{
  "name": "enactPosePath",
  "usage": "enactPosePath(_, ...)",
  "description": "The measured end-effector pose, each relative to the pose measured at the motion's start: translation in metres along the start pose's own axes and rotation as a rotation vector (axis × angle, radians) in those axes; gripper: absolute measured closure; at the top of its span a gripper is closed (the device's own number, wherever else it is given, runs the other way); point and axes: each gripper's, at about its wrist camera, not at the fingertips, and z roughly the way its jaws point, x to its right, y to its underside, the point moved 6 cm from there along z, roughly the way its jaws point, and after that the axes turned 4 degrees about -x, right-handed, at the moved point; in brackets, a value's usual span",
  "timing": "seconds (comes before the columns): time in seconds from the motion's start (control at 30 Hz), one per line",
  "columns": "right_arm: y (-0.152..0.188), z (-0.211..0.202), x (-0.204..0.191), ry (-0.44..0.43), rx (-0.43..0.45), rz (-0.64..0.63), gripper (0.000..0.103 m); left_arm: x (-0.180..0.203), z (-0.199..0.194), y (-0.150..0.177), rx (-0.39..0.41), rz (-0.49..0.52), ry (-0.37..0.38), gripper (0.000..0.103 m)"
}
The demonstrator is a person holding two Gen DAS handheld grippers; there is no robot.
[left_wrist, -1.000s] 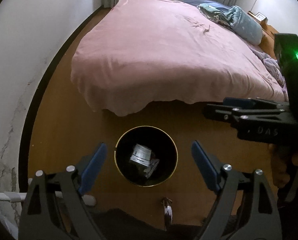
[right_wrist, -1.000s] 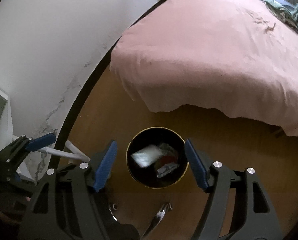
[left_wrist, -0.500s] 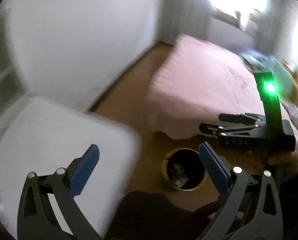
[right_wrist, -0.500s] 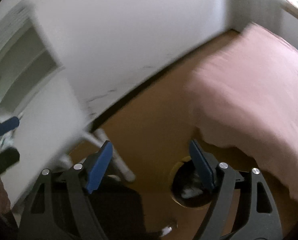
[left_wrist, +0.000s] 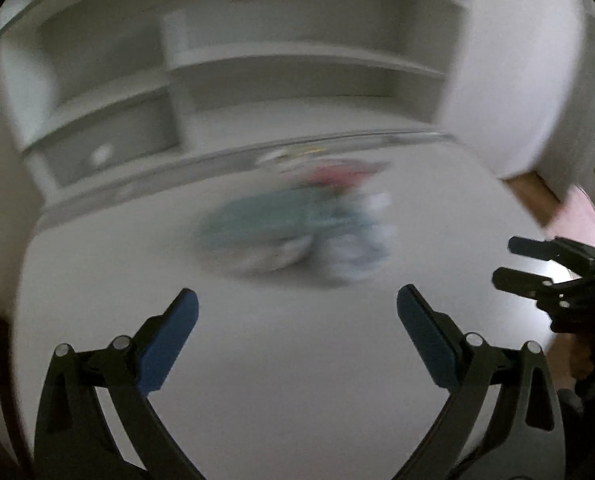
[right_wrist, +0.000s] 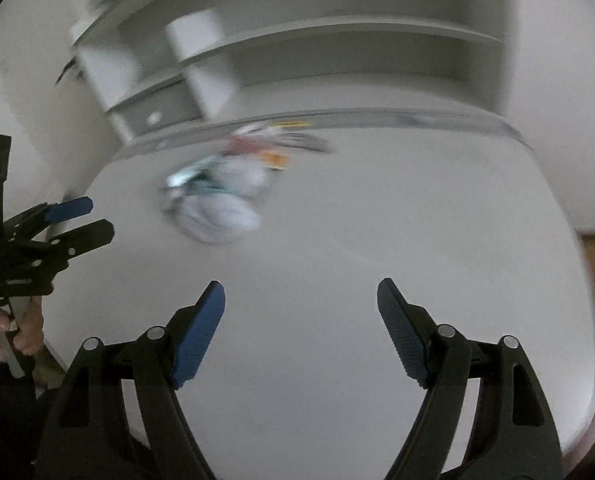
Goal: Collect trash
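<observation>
A blurred heap of trash [left_wrist: 297,228] lies on a white table [left_wrist: 277,380], showing green, red and pale wrappers; in the right wrist view the trash heap [right_wrist: 221,196] looks whitish with an orange bit. My left gripper [left_wrist: 297,312] hovers open over the table, short of the heap, with nothing between its blue pads. My right gripper [right_wrist: 300,300] is also open and empty, with the heap ahead to its left. Each gripper shows in the other's view: the right one [left_wrist: 537,264] at the right edge, the left one [right_wrist: 69,220] at the left edge, held by a hand [right_wrist: 13,332].
White shelves [left_wrist: 257,68] rise behind the table's far edge. A strip of brown floor [left_wrist: 533,192] and a bit of pink bed show at the right past the table corner. Both views are motion-blurred.
Both grippers have swung up and away from the black bin on the floor beside the bed, round to the white table with the trash heap. Both stayed open and empty.
</observation>
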Motion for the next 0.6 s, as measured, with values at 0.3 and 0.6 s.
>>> enactPosePath(0.3,-0.055,0.073,-0.068,-0.022,-0.056,-0.125,0.027,-0.049,-0.002,0.013,-0.017,-0.087,0.004,0.007)
enactPosePath(0.6,-0.055,0.084,-0.067,0.009,-0.060,-0.128,0.070,-0.038,0.021,-0.024,0.010,-0.015,0.011,0.007)
